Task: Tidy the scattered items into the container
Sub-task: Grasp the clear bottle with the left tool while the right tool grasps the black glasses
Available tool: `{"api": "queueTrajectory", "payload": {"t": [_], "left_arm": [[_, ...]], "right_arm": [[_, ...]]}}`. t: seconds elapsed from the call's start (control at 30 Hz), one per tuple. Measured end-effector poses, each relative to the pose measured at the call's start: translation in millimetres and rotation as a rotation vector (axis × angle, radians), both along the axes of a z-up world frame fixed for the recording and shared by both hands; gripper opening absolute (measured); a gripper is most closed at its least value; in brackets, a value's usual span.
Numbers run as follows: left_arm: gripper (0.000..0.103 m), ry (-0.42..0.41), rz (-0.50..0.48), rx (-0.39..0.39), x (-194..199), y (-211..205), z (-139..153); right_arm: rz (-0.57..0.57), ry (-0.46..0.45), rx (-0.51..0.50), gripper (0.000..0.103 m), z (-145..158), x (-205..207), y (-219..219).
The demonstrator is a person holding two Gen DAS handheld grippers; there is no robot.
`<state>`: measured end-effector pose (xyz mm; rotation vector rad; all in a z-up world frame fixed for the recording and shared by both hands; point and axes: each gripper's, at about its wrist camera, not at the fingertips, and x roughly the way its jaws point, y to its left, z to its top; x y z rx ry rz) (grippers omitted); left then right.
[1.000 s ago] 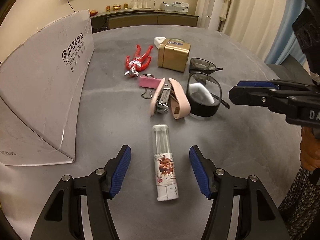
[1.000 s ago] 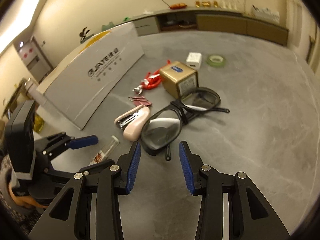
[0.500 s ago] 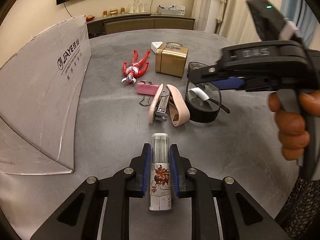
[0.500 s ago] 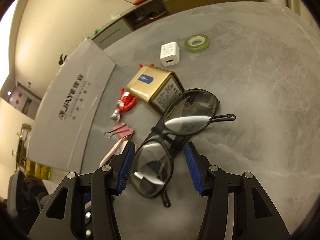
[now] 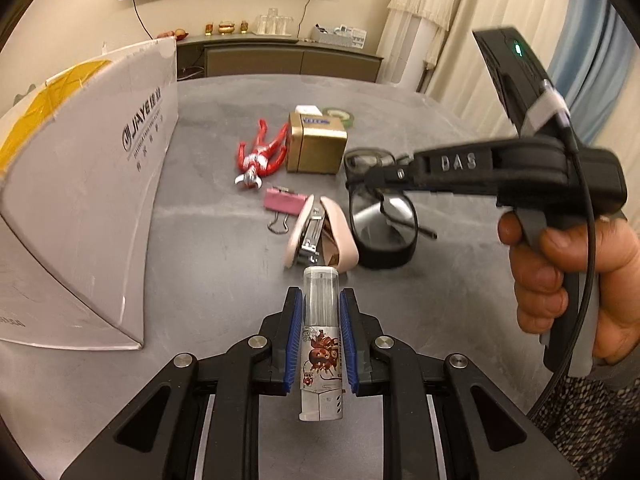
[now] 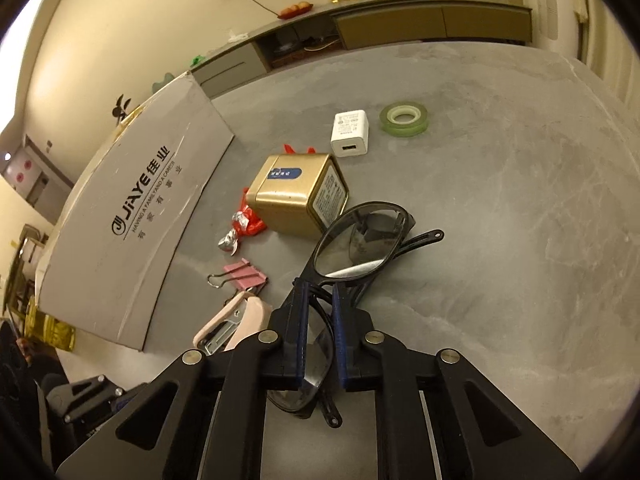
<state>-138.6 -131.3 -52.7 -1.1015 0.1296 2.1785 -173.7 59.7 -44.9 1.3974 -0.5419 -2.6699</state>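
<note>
1. Now the left gripper (image 5: 319, 342) has its blue fingers (image 5: 293, 344) clamped on a small printed bottle (image 5: 321, 342), gripped around its middle with the clear cap forward, seemingly just above the grey table (image 5: 208, 248).
2. Meanwhile the right gripper (image 6: 320, 334) is closed on the black glasses (image 6: 356, 240) at the bridge, one lens ahead of the fingers and one behind.
3. Likely the bottle is light, rigid and smooth, so a mid-body hold suits it; the glasses look thin and scratch-prone, and the frame is safer to pinch than a lens.
4. Only the right wrist view shows the white charger (image 6: 350, 133) and green tape roll (image 6: 404, 118) clearly.
5. Conversely, the left wrist view shows the hand (image 5: 572, 276) on the right gripper, plus the pink stapler (image 5: 320, 236) and the white cardboard box (image 5: 80, 184), presumably the container, to the left.
</note>
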Motion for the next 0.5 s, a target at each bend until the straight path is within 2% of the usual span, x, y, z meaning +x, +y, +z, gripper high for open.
{"api": "queueTrajectory", "payload": {"t": [0.27,0.5], "left_arm": [[0.02,0.013,-0.006,0.034,-3,-2,11],[0.02,0.018,-0.013,0.058,-1,-3,19]], "right_arm": [[-0.01,-0.01,-0.032,0.005,7,8,10],[0.015,-0.01,-0.032,0.005,14,22,13]]}}
